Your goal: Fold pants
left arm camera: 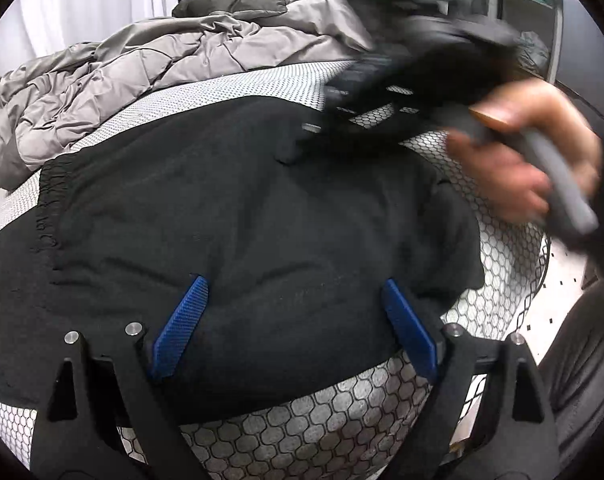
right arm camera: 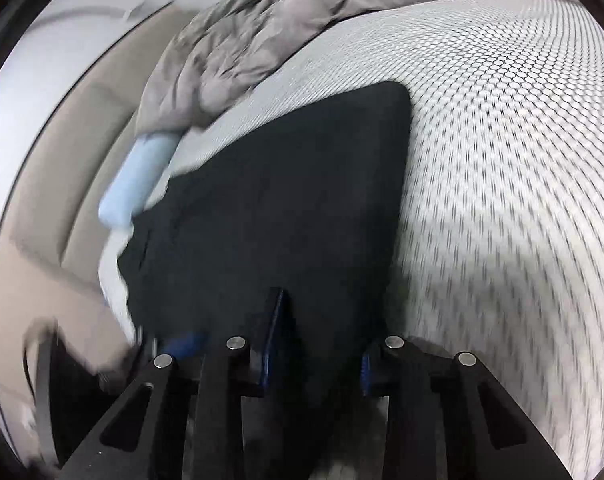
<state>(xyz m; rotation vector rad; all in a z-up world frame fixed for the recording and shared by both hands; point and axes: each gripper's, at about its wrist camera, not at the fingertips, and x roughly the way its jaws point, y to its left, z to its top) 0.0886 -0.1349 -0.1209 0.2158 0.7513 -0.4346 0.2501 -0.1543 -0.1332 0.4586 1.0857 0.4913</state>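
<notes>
Pants (left arm camera: 238, 216), black and already folded into a thick, compact bundle, lie flat on a mattress (left arm camera: 302, 432) with a white and grey honeycomb cover; a rumpled grey duvet (left arm camera: 142, 68) is heaped beyond them. In the left wrist view, the elastic waistband runs down the bundle's left edge, so the long axis stretches left to right across the picture. The left gripper (left arm camera: 294, 320) hovers just over the near edge, its blue pads spread wide with nothing between them, released. The right gripper (right arm camera: 318, 344), blurred by motion, sits low at the bundle's near edge; its jaws stand fairly close together, but whether they pinch cloth I cannot tell. A hand (left arm camera: 526, 152) carries that right tool at the bundle's far right end. By my judgement, the left gripper is better placed over the near edge.
</notes>
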